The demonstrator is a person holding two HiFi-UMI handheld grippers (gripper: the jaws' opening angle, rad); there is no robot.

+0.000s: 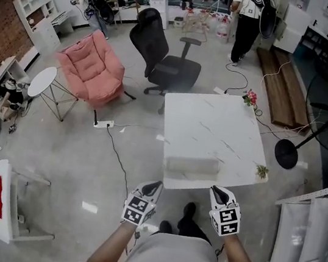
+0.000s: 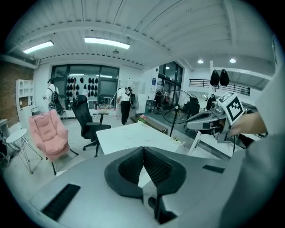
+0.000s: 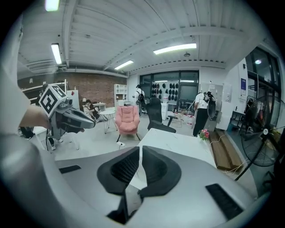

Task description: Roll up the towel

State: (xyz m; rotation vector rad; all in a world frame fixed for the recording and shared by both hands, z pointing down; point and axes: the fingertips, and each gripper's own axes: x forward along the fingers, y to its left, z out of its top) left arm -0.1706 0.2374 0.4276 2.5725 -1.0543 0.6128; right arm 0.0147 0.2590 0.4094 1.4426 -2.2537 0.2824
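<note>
A white towel (image 1: 192, 164) lies rolled into a log along the near edge of the white marble-look table (image 1: 214, 126). Both grippers hang in front of the table's near edge, above the floor and close to the person's body. My left gripper (image 1: 154, 185) points at the roll's left end and my right gripper (image 1: 218, 193) at its right end; neither touches the roll. In the left gripper view the jaws (image 2: 144, 149) meet at the tip, empty. In the right gripper view the jaws (image 3: 140, 148) stand all but closed, with only a thin slit and nothing in it.
A black office chair (image 1: 163, 59) stands at the table's far left corner, with a pink lounge chair (image 1: 94, 67) and a round side table (image 1: 41, 81) further left. A fan stand (image 1: 285, 154) is right of the table. A power strip (image 1: 104, 124) and cable lie on the floor. Someone stands at the back (image 1: 248, 17).
</note>
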